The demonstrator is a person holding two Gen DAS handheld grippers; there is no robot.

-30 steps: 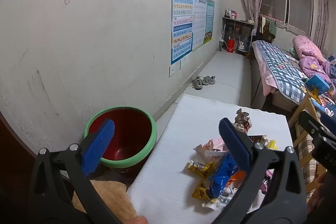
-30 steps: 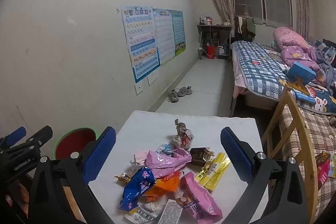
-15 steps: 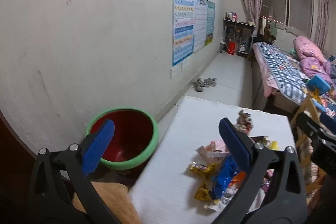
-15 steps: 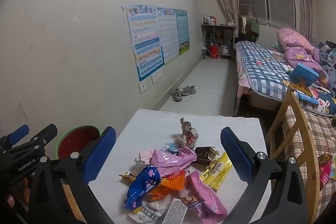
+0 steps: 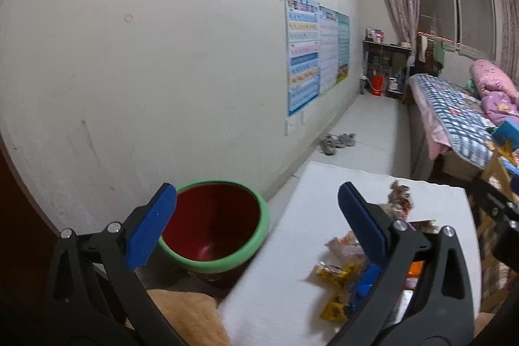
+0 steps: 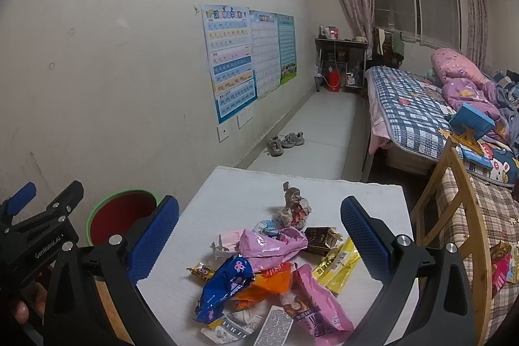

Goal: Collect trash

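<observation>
Wrapper pile (image 6: pixel 269 268) lower centre of frame on white table (image 6: pixel 356 200); bin (image 5: pixel 215 226) lower left. Right gripper (image 6: pixel 259 235) and left gripper (image 5: pixel 256 216) both spread, empty. Wrappers probably light, crinkly, slippery: pinch a folded edge

Left gripper (image 5: pixel 256 216): jaws wide apart, holding nothing.
Bin (image 5: pixel 256 245): red inside, green rim, standing beside the white table (image 5: pixel 279 281).
Wrappers (image 5: pixel 340 274): heaped on the table, partly hidden by the right finger.
</observation>
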